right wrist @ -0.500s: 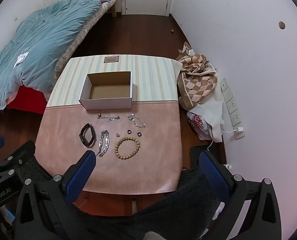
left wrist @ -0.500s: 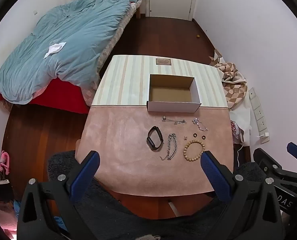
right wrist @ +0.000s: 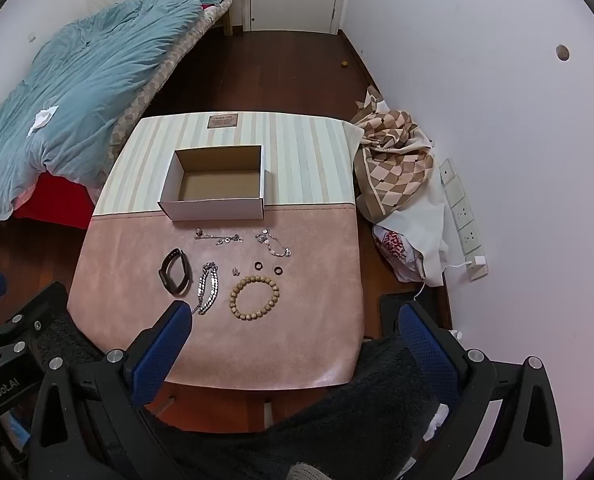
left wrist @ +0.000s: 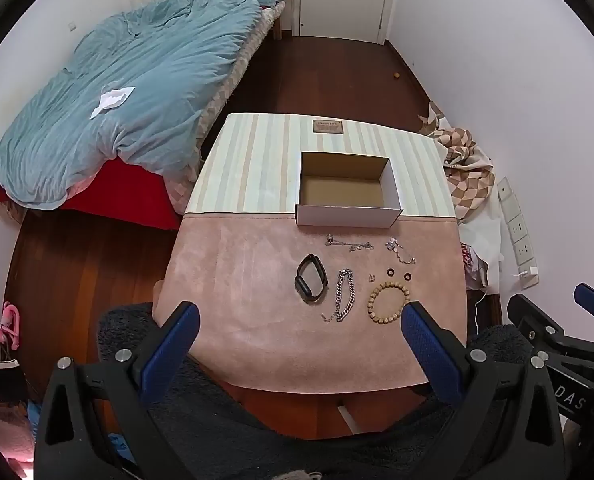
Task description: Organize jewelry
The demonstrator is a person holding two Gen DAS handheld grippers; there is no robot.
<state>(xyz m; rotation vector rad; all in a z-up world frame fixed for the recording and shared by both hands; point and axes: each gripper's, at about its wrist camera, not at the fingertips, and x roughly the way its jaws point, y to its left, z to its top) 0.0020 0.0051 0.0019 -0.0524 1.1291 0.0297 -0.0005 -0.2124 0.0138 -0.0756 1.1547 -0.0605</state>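
Note:
An open, empty white cardboard box (left wrist: pixel 347 216) (right wrist: pixel 217 208) stands mid-table. In front of it on the pink mat lie a black wristband (left wrist: pixel 311 279) (right wrist: pixel 174 271), a silver chain (left wrist: pixel 343 295) (right wrist: pixel 208 288), a wooden bead bracelet (left wrist: pixel 389 303) (right wrist: pixel 254 298), two thin charm chains (left wrist: pixel 349 243) (left wrist: pixel 400 252), two small black rings (left wrist: pixel 390 271) (left wrist: pixel 407 277) and a tiny earring pair (left wrist: pixel 372 278). My left gripper (left wrist: pixel 299 326) and right gripper (right wrist: pixel 295 326) are both open and empty, held above the table's near edge, short of the jewelry.
The small table (left wrist: pixel 241 288) has a striped far half and a pink near half. A bed with a blue duvet (left wrist: pixel 129 92) is on the left. A checked cloth pile (right wrist: pixel 393 160) and wall sockets (right wrist: pixel 461 208) are on the right. Dark fuzzy fabric (left wrist: pixel 201 412) lies below the grippers.
Both views have shifted slightly closer to the table. The jewelry and the box have not moved. Both grippers stay open.

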